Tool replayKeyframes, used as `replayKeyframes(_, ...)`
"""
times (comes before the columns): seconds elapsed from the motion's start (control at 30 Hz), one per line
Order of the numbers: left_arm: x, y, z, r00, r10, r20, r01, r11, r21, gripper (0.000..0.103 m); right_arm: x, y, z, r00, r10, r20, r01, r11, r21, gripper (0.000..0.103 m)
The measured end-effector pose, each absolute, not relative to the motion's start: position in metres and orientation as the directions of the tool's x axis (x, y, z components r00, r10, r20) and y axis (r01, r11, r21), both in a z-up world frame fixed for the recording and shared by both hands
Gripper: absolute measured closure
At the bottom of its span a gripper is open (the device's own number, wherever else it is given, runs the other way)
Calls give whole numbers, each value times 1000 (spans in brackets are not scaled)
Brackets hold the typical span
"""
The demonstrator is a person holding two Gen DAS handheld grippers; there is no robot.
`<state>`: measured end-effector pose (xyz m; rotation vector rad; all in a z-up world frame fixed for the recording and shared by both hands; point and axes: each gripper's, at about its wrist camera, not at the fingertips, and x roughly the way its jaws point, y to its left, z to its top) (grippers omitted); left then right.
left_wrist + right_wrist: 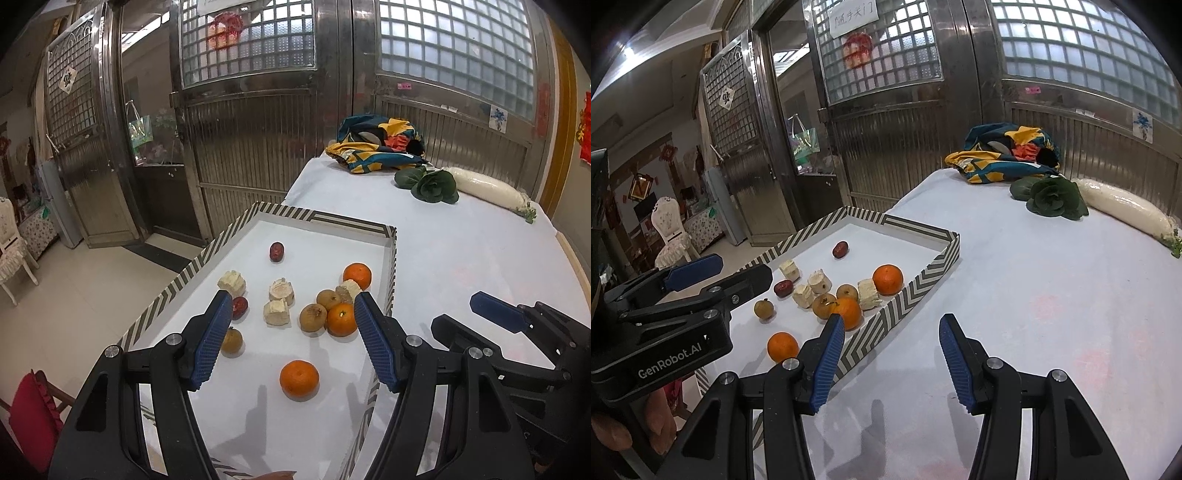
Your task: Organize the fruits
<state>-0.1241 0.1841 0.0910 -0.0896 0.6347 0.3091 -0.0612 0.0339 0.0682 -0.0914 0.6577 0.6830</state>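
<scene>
The fruits all lie inside a shallow striped tray (166, 295) on the white-covered table (461, 258): three oranges, three brown longan-like fruits, two red dates and four pale cut chunks, scattered without order. One orange (299, 379) sits alone near the tray's near end; another orange (341, 319) touches a brown fruit (313, 317) in a small cluster by the right wall. One red date (276, 252) lies apart toward the far end.

The left gripper (291, 332) hangs above the tray with its jaws spread wide and nothing between them, aimed at the cluster, probably so it can drop on a chosen piece. The right gripper (892, 350) is likewise open and empty, held over bare cloth just outside the tray's right wall, likely keeping clear.

Whether sorting is beginning or ending, the mixed scatter cannot settle.
</scene>
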Motion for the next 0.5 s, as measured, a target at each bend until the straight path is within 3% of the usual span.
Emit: replayKeyframes(0.5,-121,183,87,756,256,-603,-311,950,14,34,-56,34,64,575,558,-598,-613,778,136,51)
